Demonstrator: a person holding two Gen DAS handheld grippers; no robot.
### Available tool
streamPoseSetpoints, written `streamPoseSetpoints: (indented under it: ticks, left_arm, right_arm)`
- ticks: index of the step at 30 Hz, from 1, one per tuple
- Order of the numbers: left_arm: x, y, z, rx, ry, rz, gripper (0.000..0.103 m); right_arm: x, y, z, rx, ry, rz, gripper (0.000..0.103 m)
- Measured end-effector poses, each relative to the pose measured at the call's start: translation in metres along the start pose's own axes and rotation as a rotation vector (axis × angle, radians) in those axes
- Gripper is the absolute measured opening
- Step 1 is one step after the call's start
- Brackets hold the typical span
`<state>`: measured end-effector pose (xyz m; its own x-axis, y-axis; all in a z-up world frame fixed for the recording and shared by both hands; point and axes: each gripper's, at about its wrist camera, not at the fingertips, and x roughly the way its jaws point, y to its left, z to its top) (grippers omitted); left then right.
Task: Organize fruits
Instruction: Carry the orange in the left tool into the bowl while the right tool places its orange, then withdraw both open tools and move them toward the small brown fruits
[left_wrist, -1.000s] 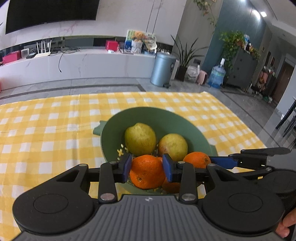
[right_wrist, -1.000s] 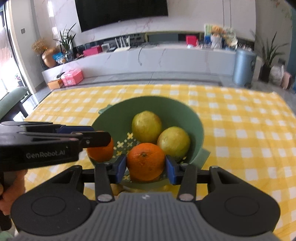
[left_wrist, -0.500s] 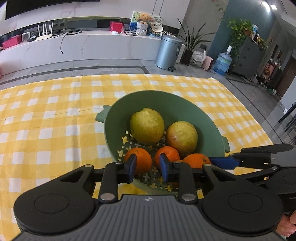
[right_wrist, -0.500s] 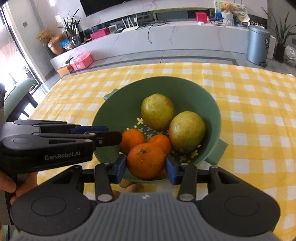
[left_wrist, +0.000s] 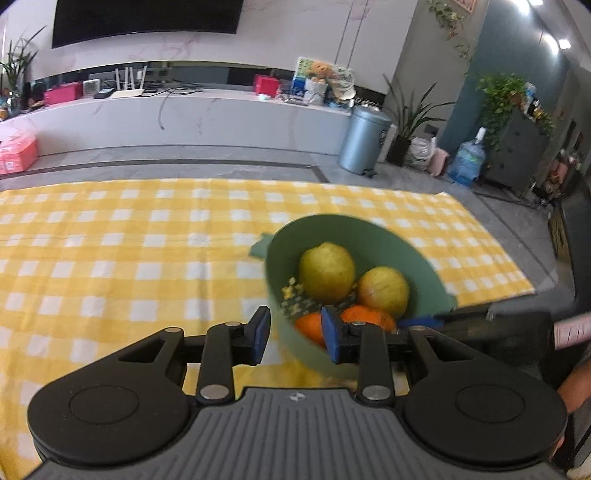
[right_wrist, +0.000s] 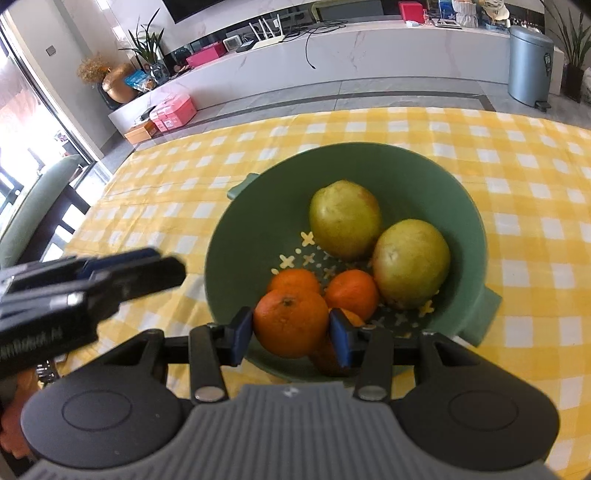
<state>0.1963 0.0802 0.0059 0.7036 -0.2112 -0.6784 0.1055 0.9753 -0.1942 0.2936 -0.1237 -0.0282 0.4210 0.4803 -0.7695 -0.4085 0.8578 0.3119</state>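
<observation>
Left wrist view: the left hand-held gripper (left_wrist: 295, 339) hangs over the near rim of the green colander (left_wrist: 275, 288), which stands on the table (left_wrist: 110, 258) covered by a yellow checked cloth. Its jaws are opening and carry nothing; the left blue pad sits outside the colander wall, the right pad inside it. Inside the colander lie two yellow-green pears (left_wrist: 327, 271) side by side and, nearer the camera, two oranges (left_wrist: 310, 326) partly hidden by the right pad. At right, the other gripper's fingers reach the colander rim; this part is blurred.

Right wrist view: the right hand-held gripper (right_wrist: 291, 334) is pinching an orange (right_wrist: 290, 323) between its blue pads, over the near part of the colander (right_wrist: 240, 236). Beyond the held fruit, two smaller oranges (right_wrist: 352, 291) rest on the perforated floor, and another orange shows partly below the right pad. The two pears (right_wrist: 345, 218) lie touching toward the far right wall. The left hand-held gripper (right_wrist: 147, 273) enters from the left, blurred, just outside the colander rim. A grey bin (right_wrist: 530, 70) stands on the floor beyond the table.
</observation>
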Motion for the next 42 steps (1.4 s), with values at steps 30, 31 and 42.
streamPoseSetpoints:
  ticks: [30, 31, 42]
  left_arm:
    - [-0.027, 0.005, -0.043, -0.025, 0.065, 0.014, 0.045]
    - [-0.029, 0.004, -0.043, -0.025, 0.066, 0.013, 0.045]
    - [-0.043, -0.012, -0.053, 0.071, -0.013, -0.086, 0.050]
  right_arm:
    - [-0.032, -0.007, -0.008, 0.041, -0.063, -0.098, 0.062]
    - [-0.038, -0.005, -0.013, 0.035, -0.091, -0.100, 0.062]
    - [-0.088, 0.013, -0.103, 0.054, -0.359, -0.172, 0.062]
